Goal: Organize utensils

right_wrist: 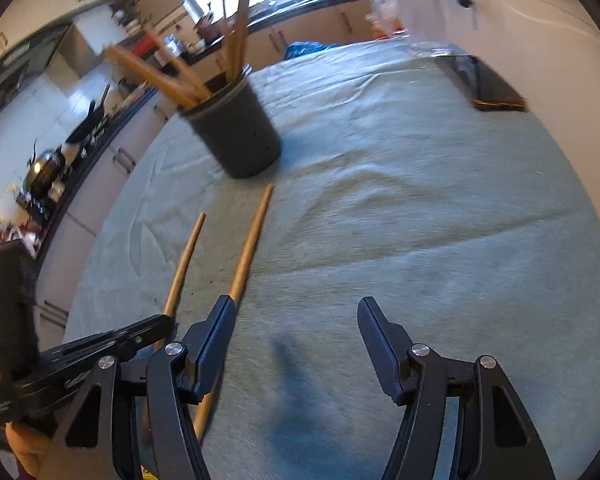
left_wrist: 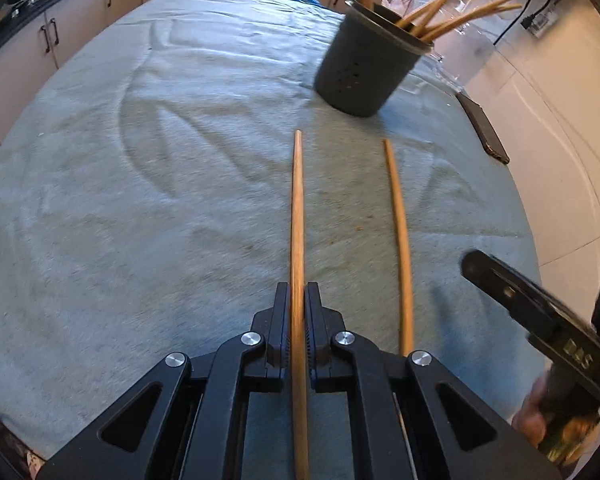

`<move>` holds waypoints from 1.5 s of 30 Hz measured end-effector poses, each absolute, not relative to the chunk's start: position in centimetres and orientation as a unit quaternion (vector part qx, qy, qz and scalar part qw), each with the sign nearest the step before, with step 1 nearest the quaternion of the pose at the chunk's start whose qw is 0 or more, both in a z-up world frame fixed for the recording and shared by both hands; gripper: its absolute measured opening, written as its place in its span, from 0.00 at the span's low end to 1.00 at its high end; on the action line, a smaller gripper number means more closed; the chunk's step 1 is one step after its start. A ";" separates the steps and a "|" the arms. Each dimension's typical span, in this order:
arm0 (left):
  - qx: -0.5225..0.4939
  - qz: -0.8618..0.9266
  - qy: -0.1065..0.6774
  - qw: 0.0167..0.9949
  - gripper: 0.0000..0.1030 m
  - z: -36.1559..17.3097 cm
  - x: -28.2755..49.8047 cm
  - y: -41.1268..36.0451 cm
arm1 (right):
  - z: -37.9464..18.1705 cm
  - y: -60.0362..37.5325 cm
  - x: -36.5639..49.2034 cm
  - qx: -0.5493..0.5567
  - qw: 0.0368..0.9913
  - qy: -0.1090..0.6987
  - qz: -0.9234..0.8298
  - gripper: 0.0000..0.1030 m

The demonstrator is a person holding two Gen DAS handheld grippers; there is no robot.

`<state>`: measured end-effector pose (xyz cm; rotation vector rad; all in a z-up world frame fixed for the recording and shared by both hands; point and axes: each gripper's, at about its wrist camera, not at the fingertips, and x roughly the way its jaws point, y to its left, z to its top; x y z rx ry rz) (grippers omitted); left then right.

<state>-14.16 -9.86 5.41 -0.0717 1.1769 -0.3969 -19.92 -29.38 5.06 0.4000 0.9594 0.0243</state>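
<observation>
Left gripper (left_wrist: 298,296) clamps one chopstick (left_wrist: 297,208) short of the holder (left_wrist: 366,68), for transfer. Right gripper (right_wrist: 296,320) gapes empty beside second chopstick (right_wrist: 252,240).

Two chopsticks lie side by side on the cloth-covered table (left_wrist: 140,200), both pointing toward the utensil holder (left_wrist: 364,64) standing beyond their tips. The left chopstick (left_wrist: 298,216) sits clamped in the left claw (left_wrist: 298,300); the right chopstick (left_wrist: 398,216) lies just beside it. More sticks stand in the holder. A phone (left_wrist: 486,128) lies at the table's right edge.
</observation>
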 end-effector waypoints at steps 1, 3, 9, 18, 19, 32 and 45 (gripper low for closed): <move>-0.033 -0.184 0.549 0.814 0.06 5.4 -14.3 -9.6 | 4.9 -28.8 -19.3 0.184 0.867 0.463 0.017 0.66; -0.032 -0.182 0.547 0.817 0.06 5.3 -14.4 -9.4 | 4.7 -27.5 -17.9 0.166 0.865 0.473 0.030 0.62; -0.046 -0.188 0.546 0.815 0.06 5.2 -14.6 -8.7 | 3.7 -24.8 -14.7 0.126 0.856 0.499 0.039 0.55; -0.059 -0.199 0.553 0.807 0.07 5.2 -14.4 -7.7 | 3.1 -26.8 -16.0 0.101 0.843 0.528 0.008 0.11; -0.059 -0.201 0.555 0.805 0.07 5.3 -14.3 -7.7 | 3.0 -27.6 -16.6 0.104 0.841 0.531 0.002 0.11; -0.037 -0.185 0.555 0.810 0.28 6.2 -10.6 -8.0 | 3.5 -30.5 -17.6 0.137 0.821 0.554 0.008 0.23; 0.061 -0.190 0.559 0.804 0.29 5.6 -6.5 -12.9 | 3.5 -29.6 -12.4 0.082 0.811 0.579 0.005 0.23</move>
